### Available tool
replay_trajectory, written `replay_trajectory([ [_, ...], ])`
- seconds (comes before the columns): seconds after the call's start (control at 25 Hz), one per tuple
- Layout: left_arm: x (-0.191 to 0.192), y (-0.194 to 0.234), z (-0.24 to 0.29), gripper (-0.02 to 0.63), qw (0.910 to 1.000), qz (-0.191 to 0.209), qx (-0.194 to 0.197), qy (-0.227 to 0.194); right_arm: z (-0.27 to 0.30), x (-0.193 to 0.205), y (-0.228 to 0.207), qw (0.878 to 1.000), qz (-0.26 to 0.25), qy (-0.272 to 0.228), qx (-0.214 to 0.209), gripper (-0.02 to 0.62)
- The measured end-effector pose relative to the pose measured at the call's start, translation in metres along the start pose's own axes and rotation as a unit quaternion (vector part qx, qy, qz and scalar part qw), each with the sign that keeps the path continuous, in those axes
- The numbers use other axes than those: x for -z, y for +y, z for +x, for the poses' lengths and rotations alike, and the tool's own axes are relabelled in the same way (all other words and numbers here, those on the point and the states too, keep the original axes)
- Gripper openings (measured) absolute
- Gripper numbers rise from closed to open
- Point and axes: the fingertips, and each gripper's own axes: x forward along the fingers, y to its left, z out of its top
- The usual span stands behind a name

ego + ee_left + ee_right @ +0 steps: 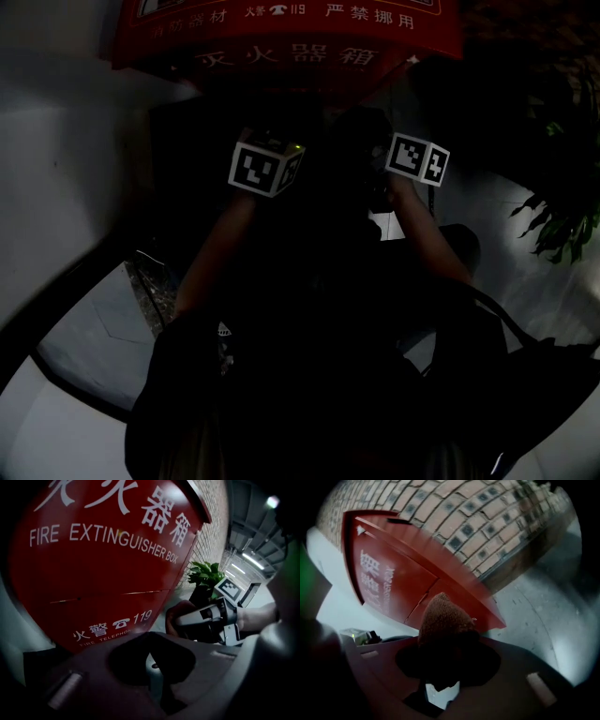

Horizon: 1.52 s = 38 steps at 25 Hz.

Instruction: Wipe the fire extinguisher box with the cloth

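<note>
Right gripper view: right gripper (445, 656) is clamped on a bunched brown fuzzy cloth (443, 618), with the red metal fire extinguisher box (398, 585) just past its fingertips. Left gripper (152, 665) looks closed and empty. I'd press the cloth flat and use overlapping strokes.

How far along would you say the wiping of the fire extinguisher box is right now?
Done: the right gripper has the brown cloth clamped. In hand: it hangs close to the red box, apparently not touching it. Remaining: the wiping itself, with no wiped patch visible; the left gripper holds nothing.
</note>
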Motion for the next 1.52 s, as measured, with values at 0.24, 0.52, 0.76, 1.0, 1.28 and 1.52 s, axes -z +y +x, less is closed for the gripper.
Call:
replay_trajectory([
  [0.24, -0.006, 0.000, 0.014, 0.003, 0.9991, 0.042, 0.000, 0.009, 0.033, 0.017, -0.030, 0.998, 0.060, -0.001, 0.013, 0.135],
  [0.52, -0.011, 0.011, 0.016, 0.003, 0.9983, 0.057, 0.005, 0.006, 0.067, 0.033, -0.073, 0.994, 0.096, 0.002, 0.044, 0.135],
  [0.76, -0.008, 0.019, 0.017, 0.003, 0.9937, 0.105, -0.007, 0.040, 0.092, 0.042, -0.112, 0.986, 0.148, -0.034, 0.067, 0.135],
  [1.0, -0.011, 0.028, 0.019, 0.003, 0.9846, 0.164, -0.049, 0.037, 0.118, 0.048, -0.144, 0.979, 0.177, -0.058, 0.077, 0.135],
  [1.28, 0.003, 0.014, 0.034, 0.003, 0.9758, 0.206, -0.031, 0.067, 0.125, 0.045, -0.168, 0.979, 0.176, -0.066, 0.079, 0.135],
  [1.52, 0.019, 0.006, 0.040, 0.003, 0.9610, 0.255, -0.034, 0.102, 0.135, 0.041, -0.195, 0.980, 0.174, -0.044, 0.089, 0.135],
])
